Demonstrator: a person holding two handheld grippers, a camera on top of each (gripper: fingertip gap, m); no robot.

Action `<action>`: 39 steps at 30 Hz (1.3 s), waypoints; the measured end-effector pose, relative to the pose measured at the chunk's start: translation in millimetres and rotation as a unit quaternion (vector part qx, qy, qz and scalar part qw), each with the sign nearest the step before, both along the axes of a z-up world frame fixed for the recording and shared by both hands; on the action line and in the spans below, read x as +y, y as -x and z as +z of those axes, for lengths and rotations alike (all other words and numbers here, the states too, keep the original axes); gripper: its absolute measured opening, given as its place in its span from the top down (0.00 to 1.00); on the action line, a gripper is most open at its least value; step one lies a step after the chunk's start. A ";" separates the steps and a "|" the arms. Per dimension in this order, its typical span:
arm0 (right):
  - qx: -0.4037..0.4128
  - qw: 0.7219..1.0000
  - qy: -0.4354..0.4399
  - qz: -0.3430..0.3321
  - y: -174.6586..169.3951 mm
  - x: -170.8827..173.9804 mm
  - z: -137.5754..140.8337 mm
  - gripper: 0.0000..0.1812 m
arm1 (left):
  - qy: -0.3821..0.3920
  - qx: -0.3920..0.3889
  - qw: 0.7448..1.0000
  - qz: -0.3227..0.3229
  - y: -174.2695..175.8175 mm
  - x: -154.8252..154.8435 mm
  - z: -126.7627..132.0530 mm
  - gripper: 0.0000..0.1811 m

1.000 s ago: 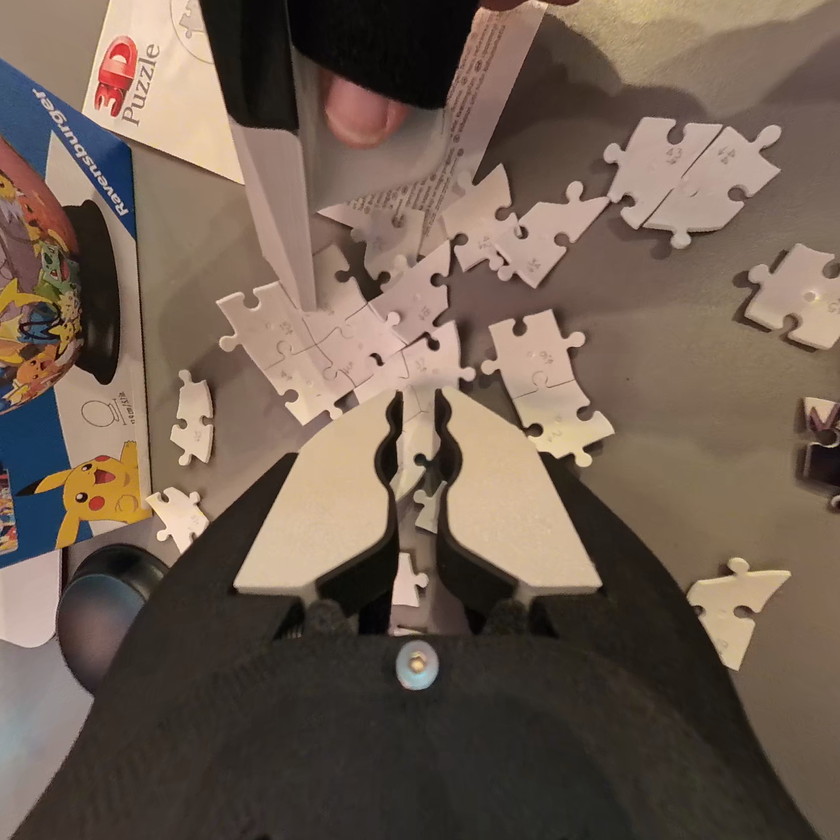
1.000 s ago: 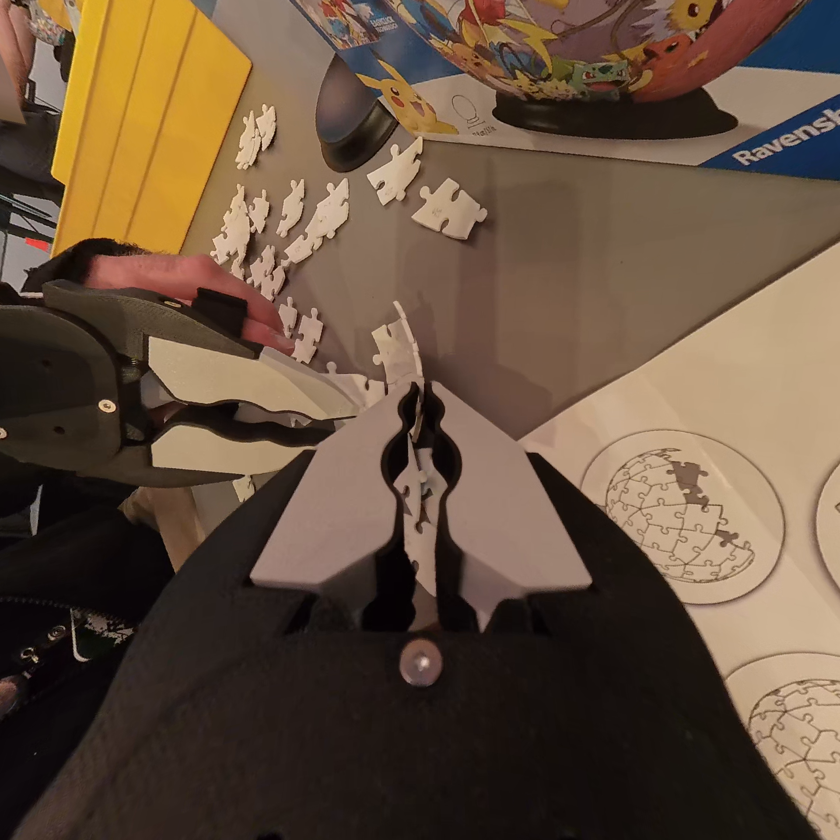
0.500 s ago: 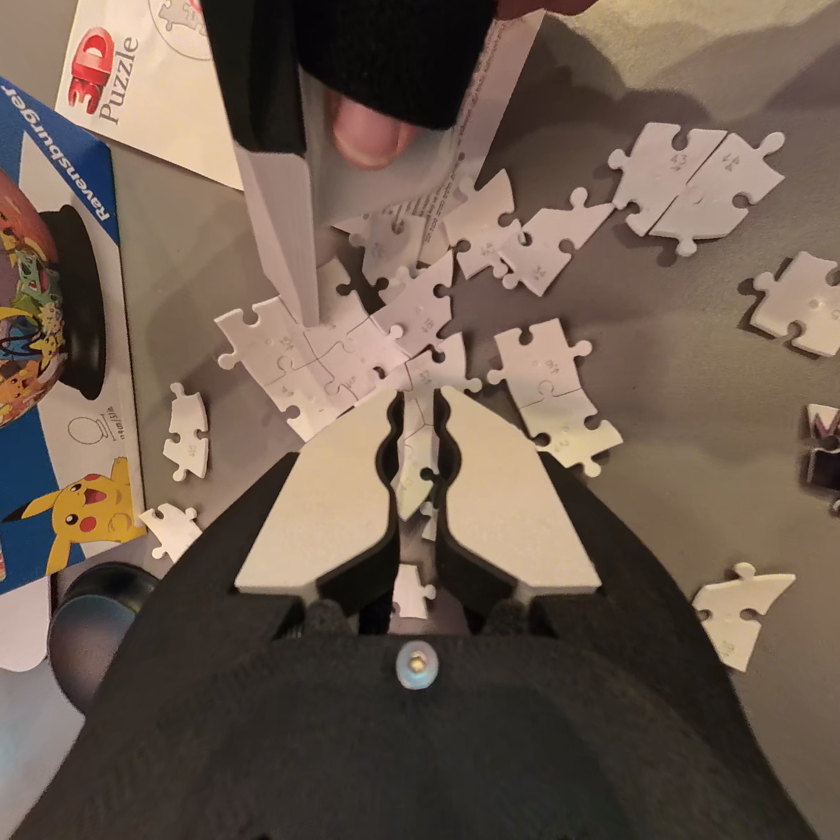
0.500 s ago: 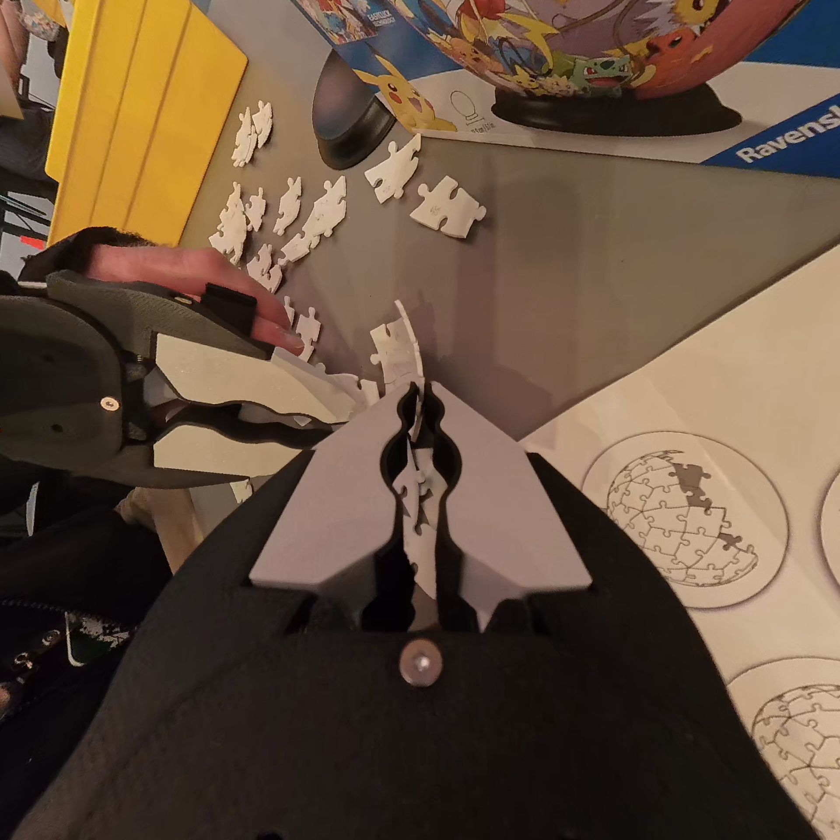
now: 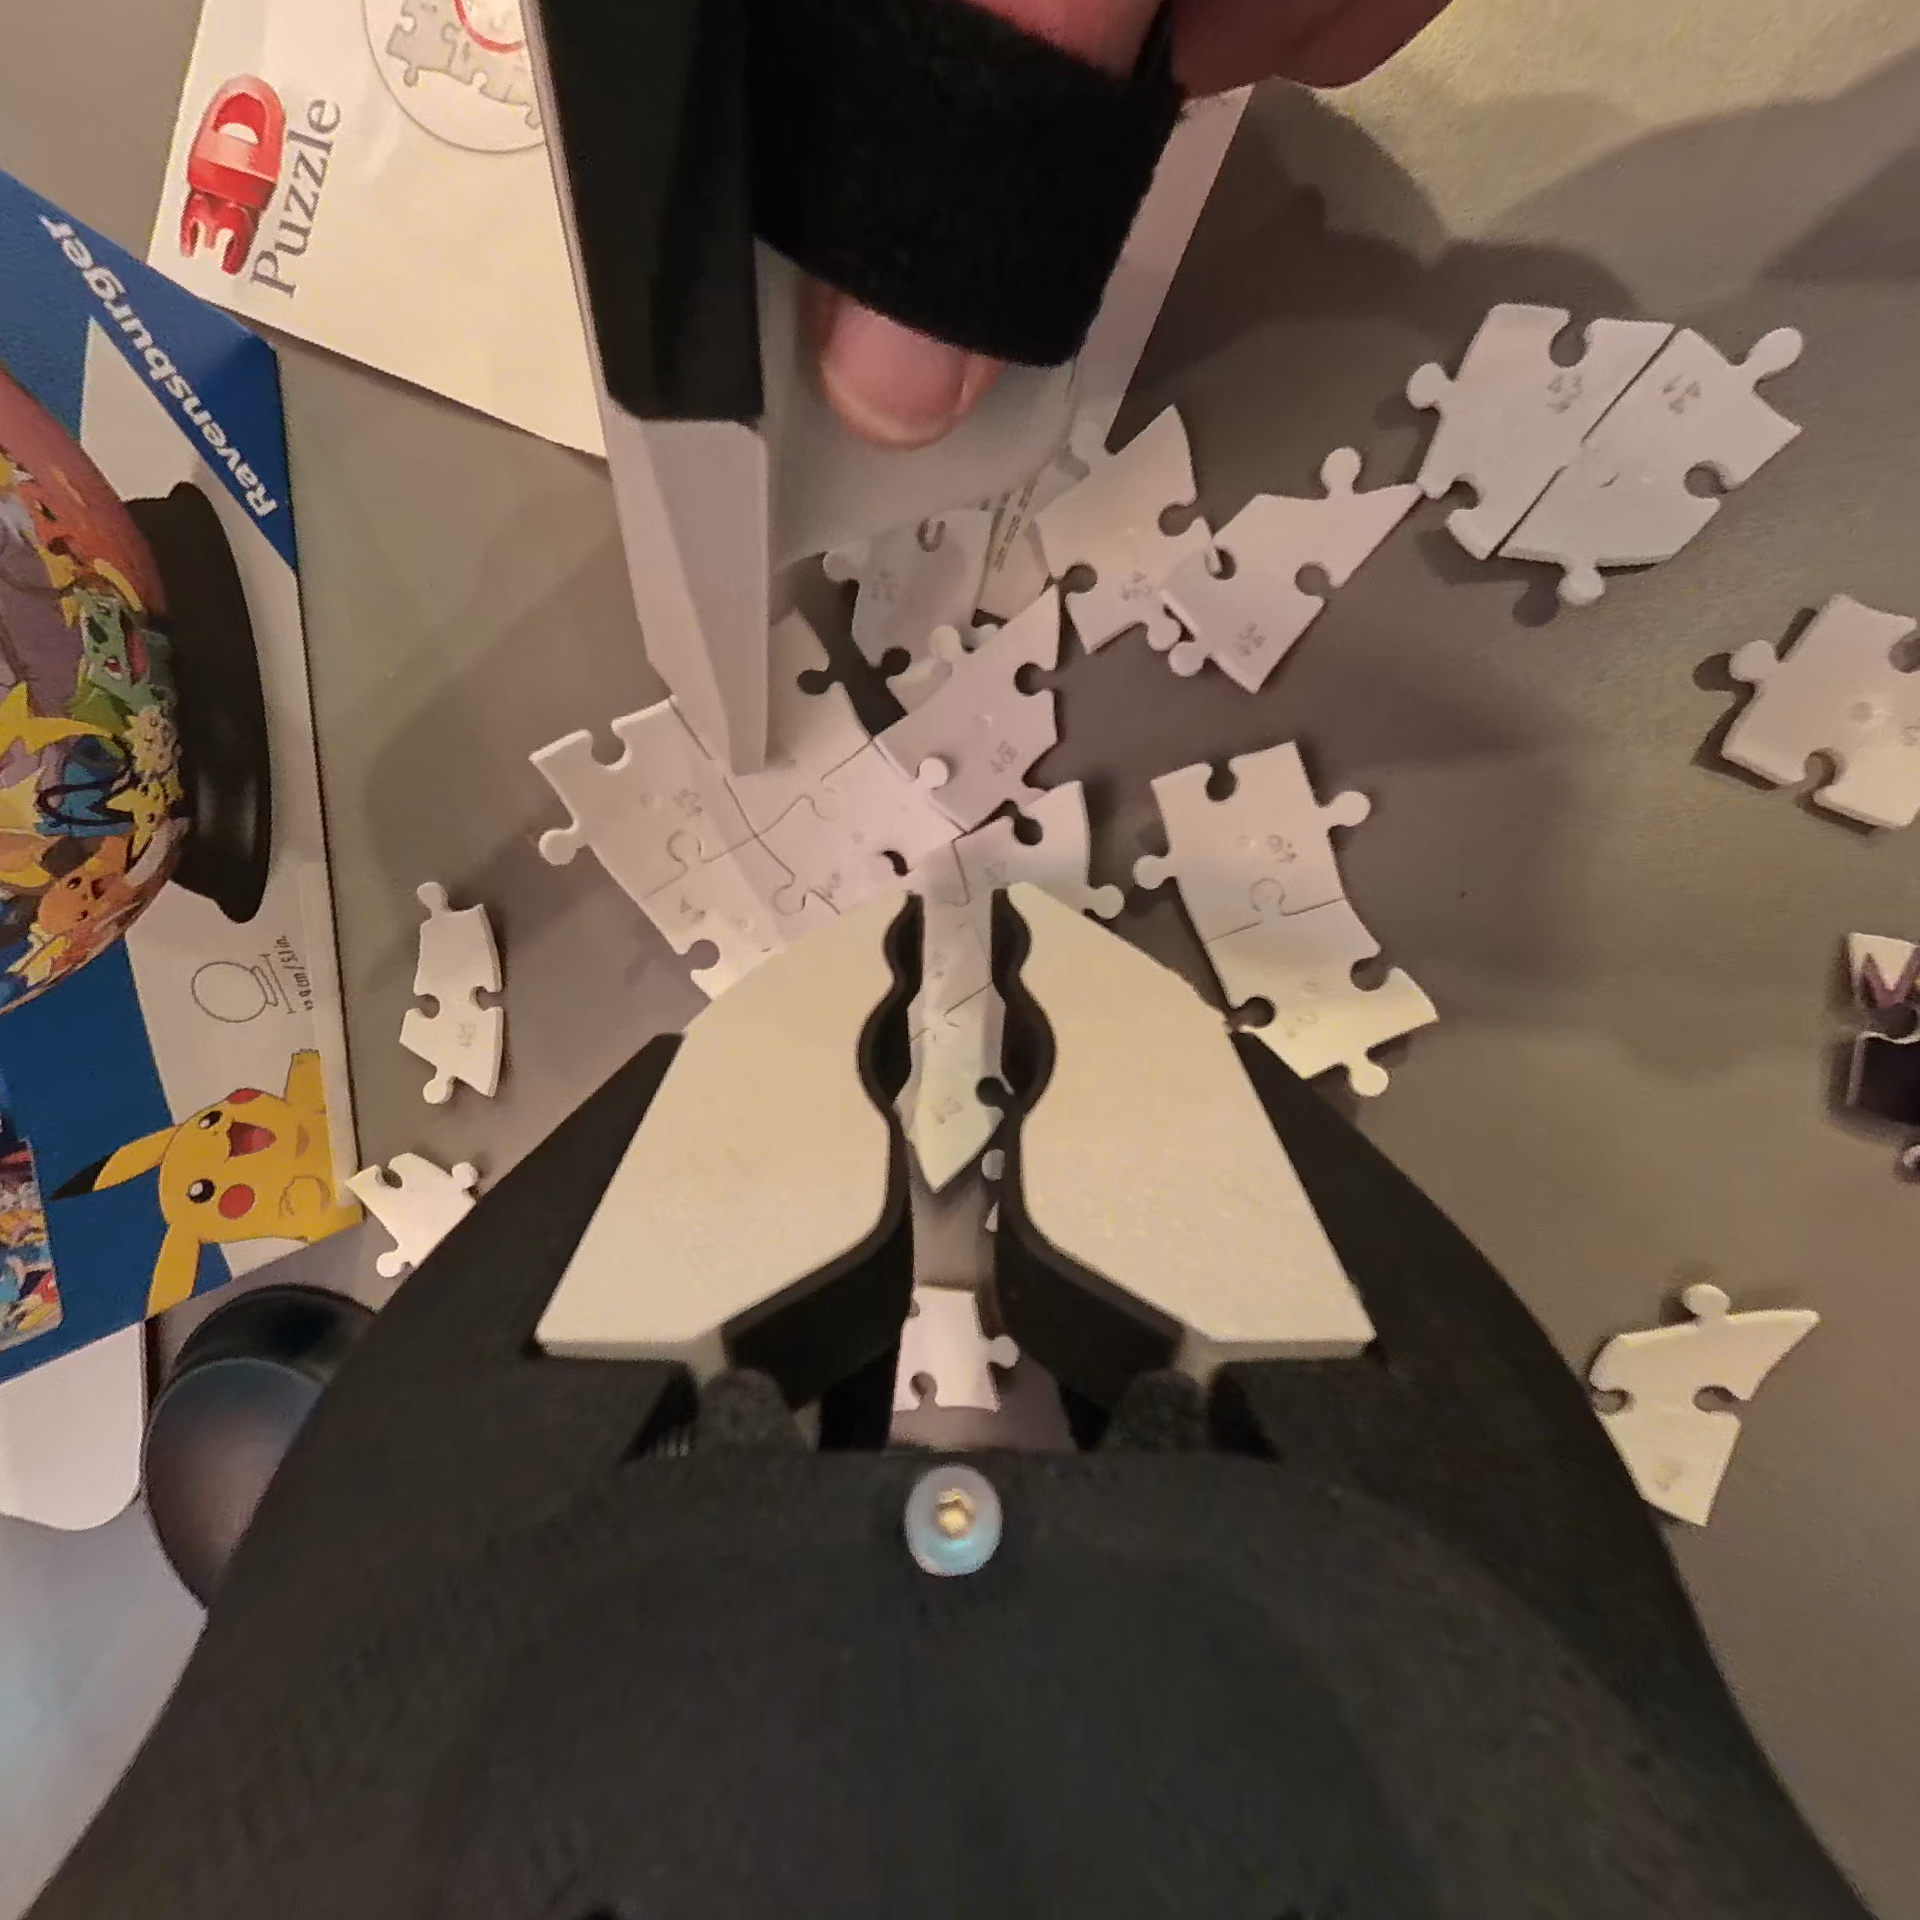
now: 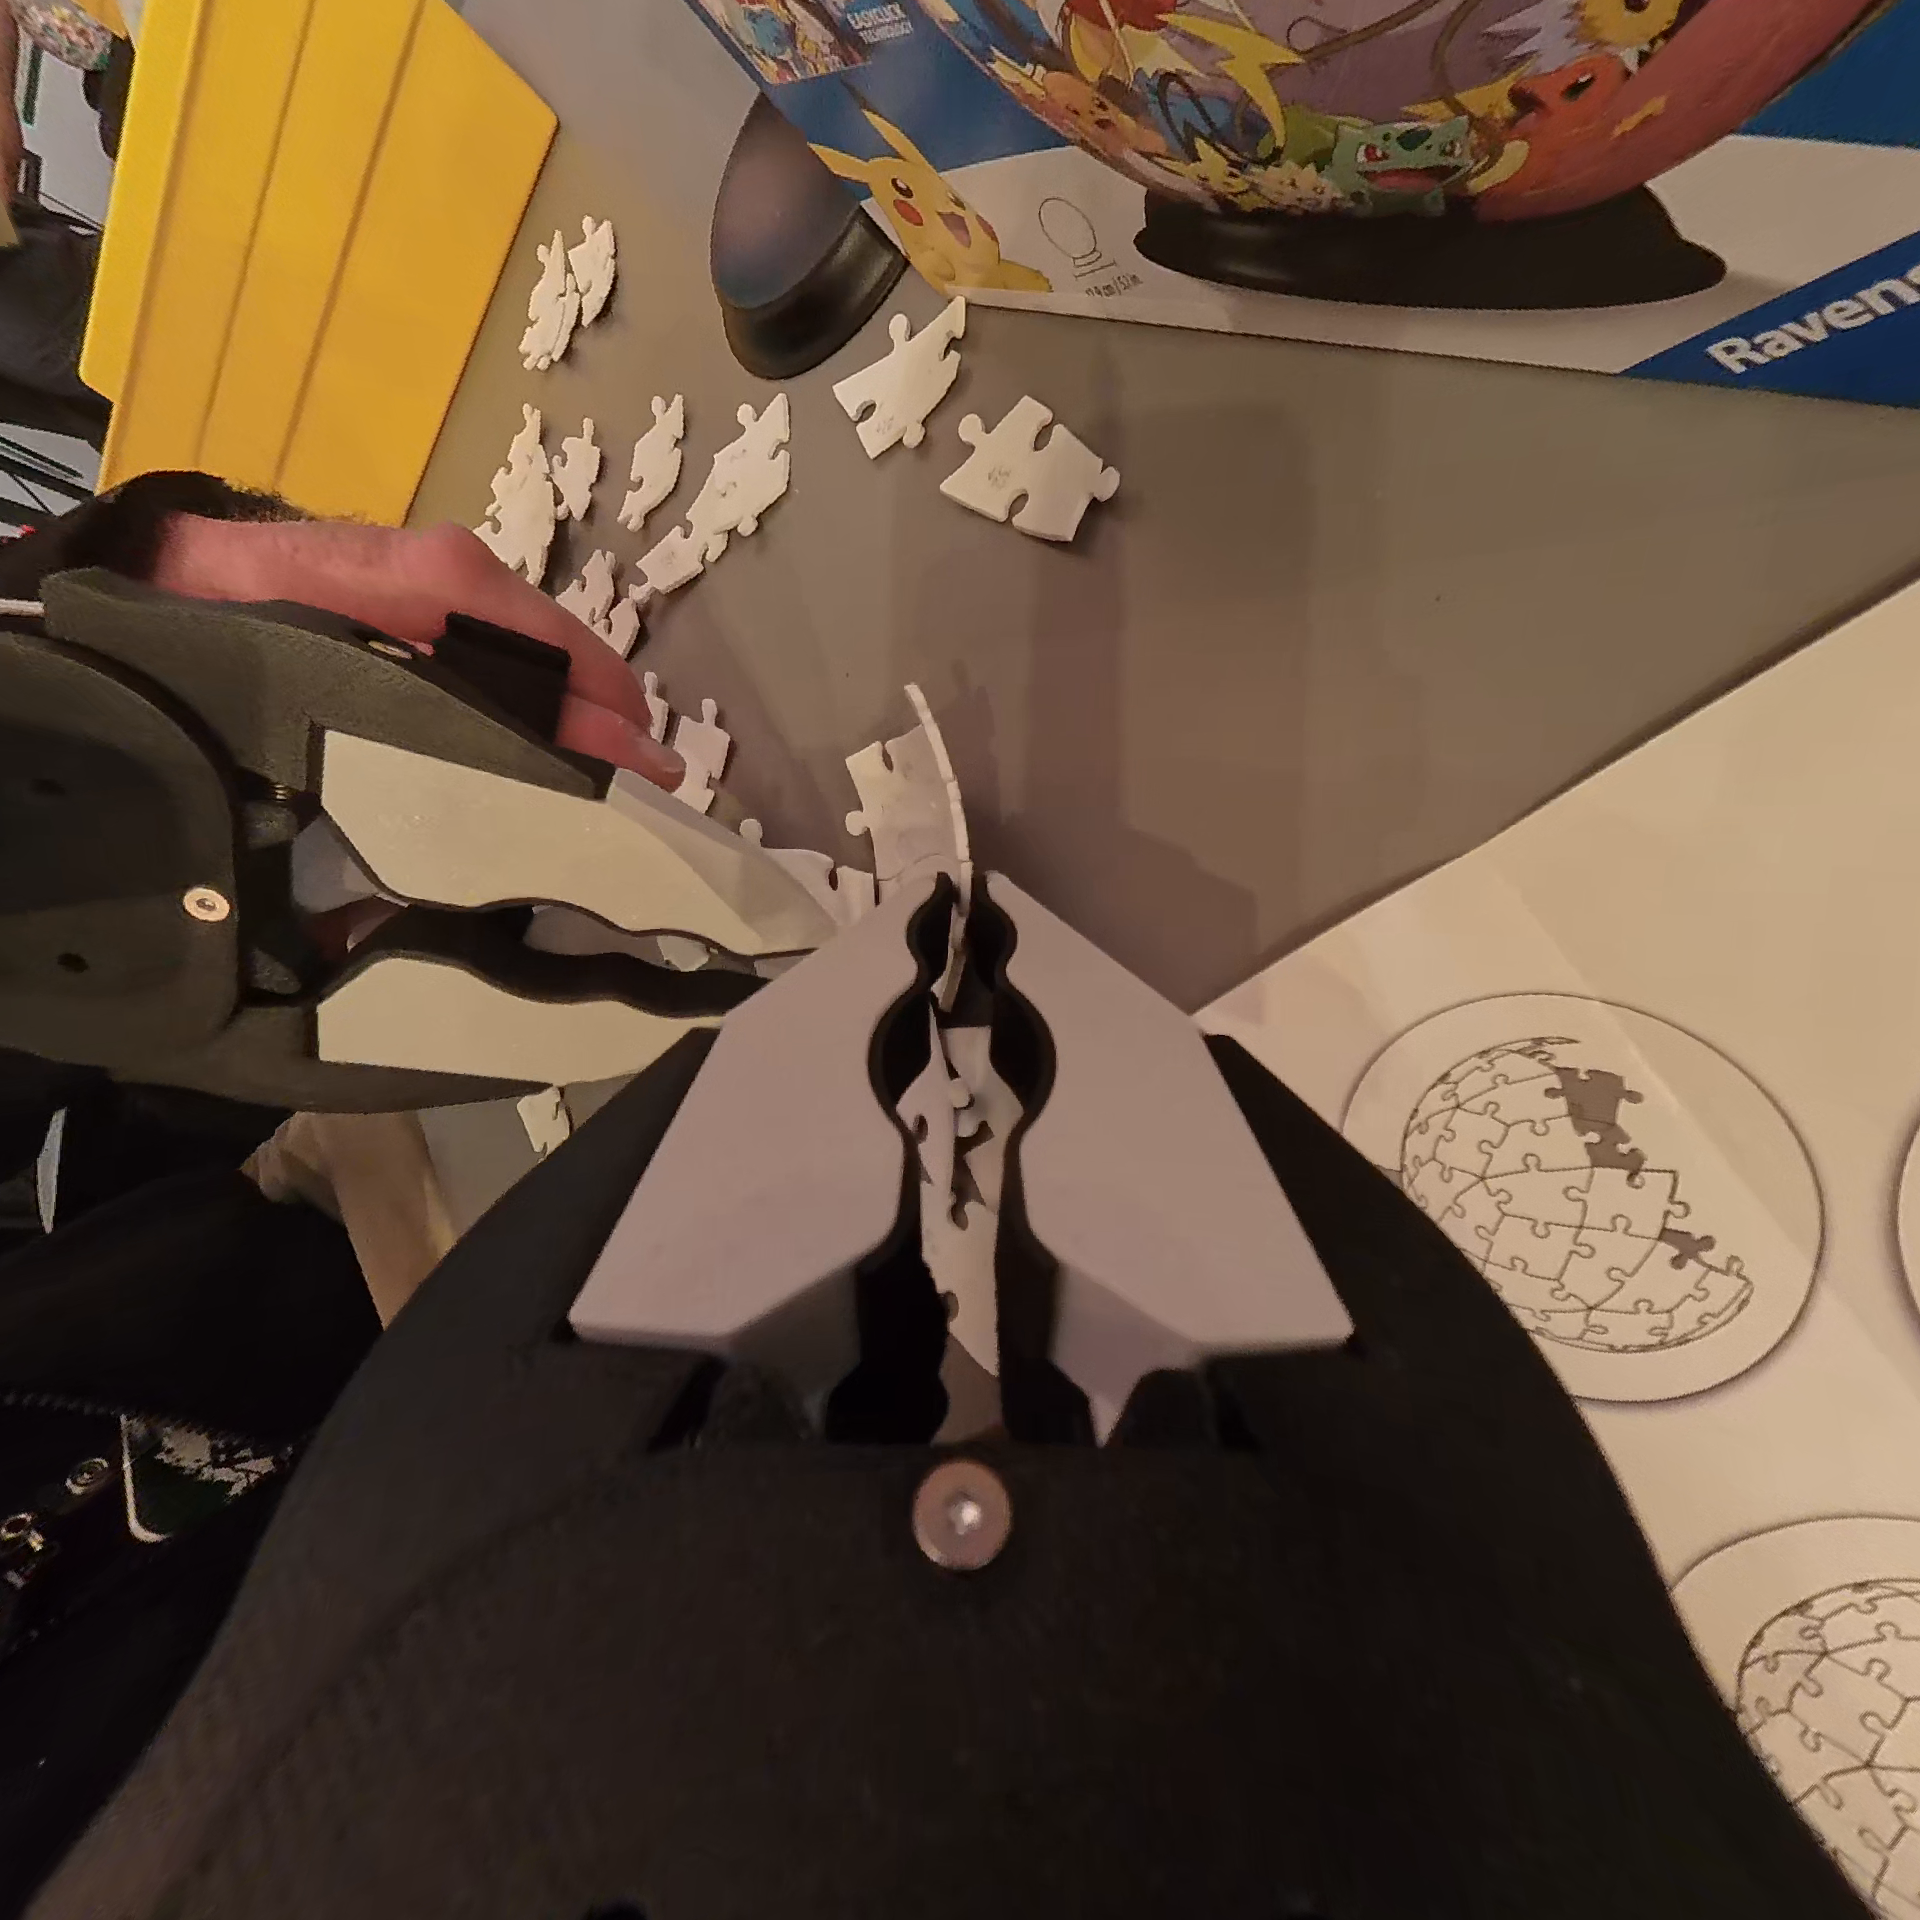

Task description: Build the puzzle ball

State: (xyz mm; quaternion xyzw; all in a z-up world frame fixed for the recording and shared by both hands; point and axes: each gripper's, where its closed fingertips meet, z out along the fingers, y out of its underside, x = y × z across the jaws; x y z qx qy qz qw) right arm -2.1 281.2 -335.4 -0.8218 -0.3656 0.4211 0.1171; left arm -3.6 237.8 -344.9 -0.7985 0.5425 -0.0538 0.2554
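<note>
**Both hand-held grippers clamped on the joined puzzle section**

We see the left hand-held gripper [image 5: 958,902] closed on the near edge of a curved section of joined white puzzle pieces [image 5: 790,821], held above the grey worktop [image 5: 1558,883]. One piece of that section runs back between its fingers [image 5: 1164,1132]. The right hand-held gripper [image 6: 964,883] is closed too, pinching the same section from the far side; in the left wrist view its pale finger comes down from the top onto the section's upper-left part, w/ a thumb [image 5: 899,374] and a black strap behind it.

In the right wrist view the section [image 6: 914,800] stands on edge, arcing up just past the right fingertips, and the left hand-held gripper meets it from the left, a hand [image 6: 436,592] wrapped over its body.

Loose white pieces lie face-down around:
- a joined pair [image 5: 1600,457] at upper right
- another joined pair [image 5: 1288,914] just right of the left fingers
- a wedge-shaped single [image 5: 1683,1392] at lower right
- two small singles [image 5: 457,977] near the box

The puzzle box [image 5: 125,831], blue w/ a printed ball of cartoon characters, sits at left, touching a dark round stand [image 6: 800,249]. An instruction sheet [image 6: 1610,935] w/ ball diagrams lies at right in the right wrist view; a yellow tray [image 6: 301,229] sits at far left.
</note>
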 end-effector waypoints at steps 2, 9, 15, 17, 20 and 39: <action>0.000 1.000 0.000 0.000 0.2 0.2 -0.7 0.99 | 0.006 0.003 1.000 0.001 0.7 0.0 -3.7 0.94; 0.002 1.000 0.003 -0.001 0.3 0.6 -1.2 0.99 | 0.024 -0.006 1.000 0.001 -0.2 0.3 -4.0 0.94; 0.002 1.000 0.003 0.000 0.5 0.0 -1.2 0.99 | 0.028 -0.017 0.999 0.000 0.0 2.4 -2.2 0.94; 0.002 1.000 0.003 -0.001 0.8 0.1 -1.2 0.99 | 0.033 -0.022 0.999 -0.001 -0.2 3.3 -1.8 0.94; 0.003 1.000 0.003 -0.001 1.2 0.0 -0.9 0.99 | 0.039 -0.017 0.999 -0.003 1.1 4.8 -4.0 0.93; 0.000 1.000 0.004 -0.005 0.6 0.7 -1.1 0.99 | 0.019 0.010 1.000 -0.019 -1.9 5.6 -4.5 0.97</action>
